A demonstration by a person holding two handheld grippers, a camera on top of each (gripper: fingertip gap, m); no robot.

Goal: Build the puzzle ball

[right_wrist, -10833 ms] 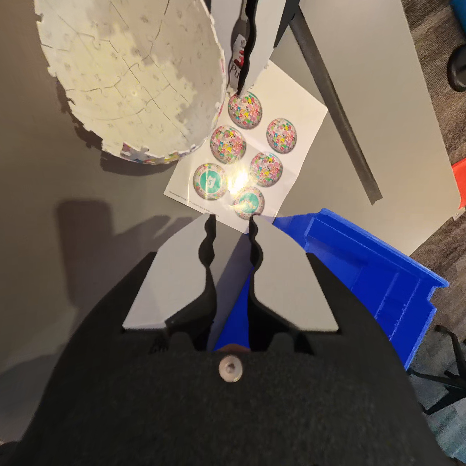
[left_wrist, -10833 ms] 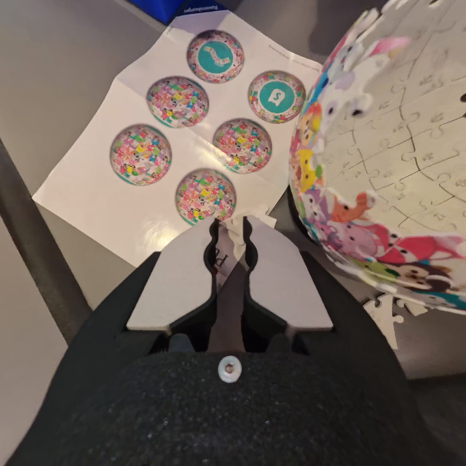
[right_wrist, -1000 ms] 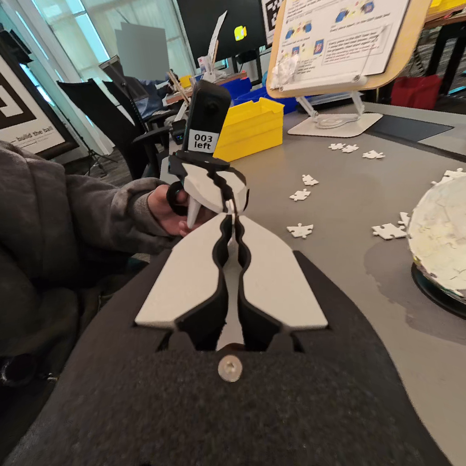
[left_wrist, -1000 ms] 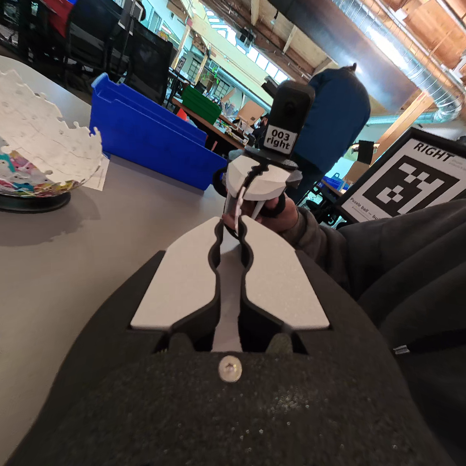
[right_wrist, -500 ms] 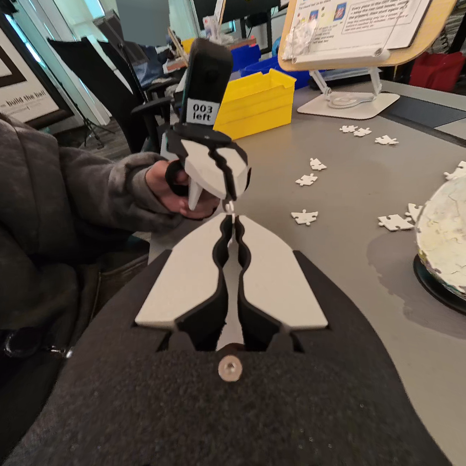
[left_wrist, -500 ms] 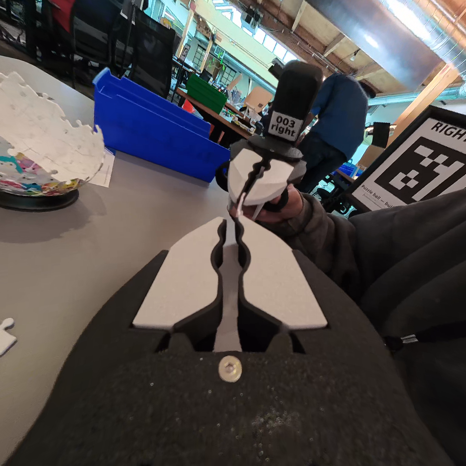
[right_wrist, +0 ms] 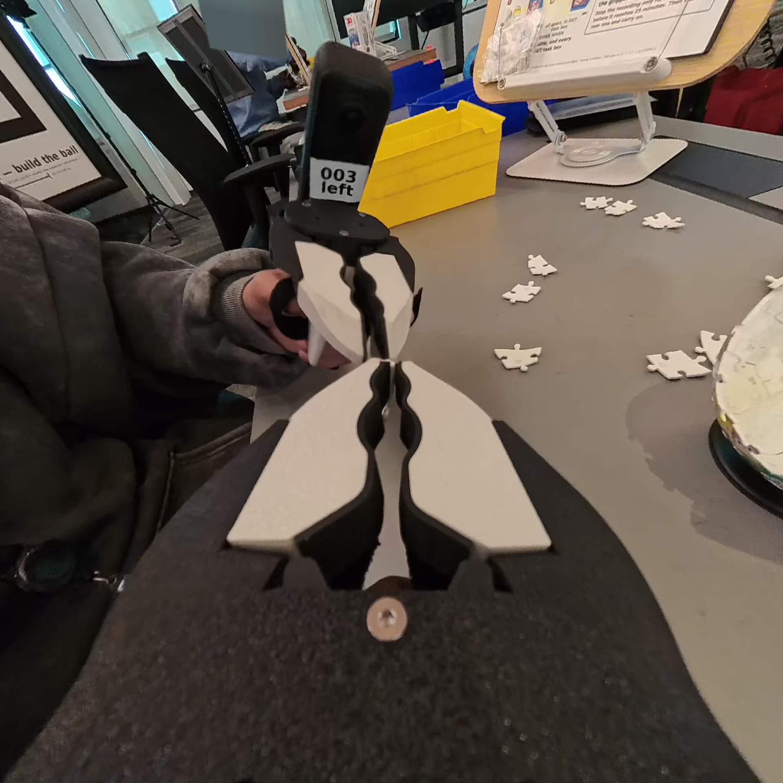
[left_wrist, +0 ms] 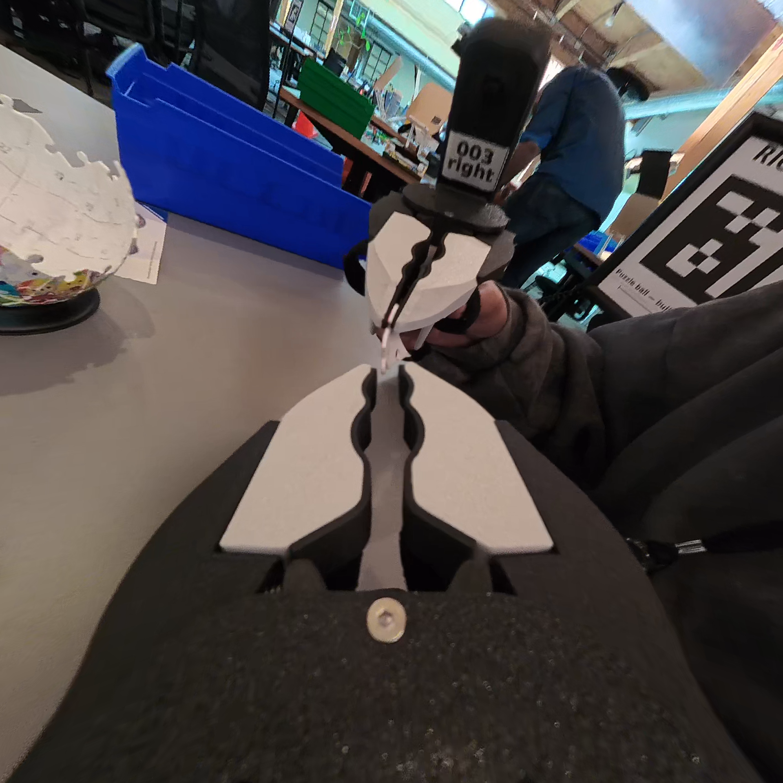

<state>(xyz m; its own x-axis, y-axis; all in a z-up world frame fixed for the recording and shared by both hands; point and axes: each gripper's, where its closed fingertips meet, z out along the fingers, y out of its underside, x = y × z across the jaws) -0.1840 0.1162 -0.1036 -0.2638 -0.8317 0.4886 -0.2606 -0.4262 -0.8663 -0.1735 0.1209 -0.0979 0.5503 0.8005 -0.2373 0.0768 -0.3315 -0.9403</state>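
White foam tips meet nose to nose above the near edge of the grey desk (right_wrist: 551,339): the left tongs (left_wrist: 386,373) and the right tongs (right_wrist: 389,367) face each other, and a single puzzle piece (left_wrist: 387,343) is passing between them. The right tongs are pinching that piece, its thin edge jutting from their tips in the left wrist view. The left tongs are slightly spread, a narrow slot showing between their tips right at the piece (whether they touch it yet I cannot tell).

Off to the side, the puzzle ball (left_wrist: 55,220) sits on its black stand (left_wrist: 51,311), well apart from both tongs. It is an open bowl with a jagged rim, white inside and coloured outside, so roughly the lower half looks assembled and the upper part is left to build. Loose pieces (right_wrist: 519,356) lie white side up across the desk, several of them just beside the ball. A blue bin (left_wrist: 237,178) and a printed guide sheet (left_wrist: 146,250) lie behind the ball; a yellow bin (right_wrist: 432,169) stands farther off.
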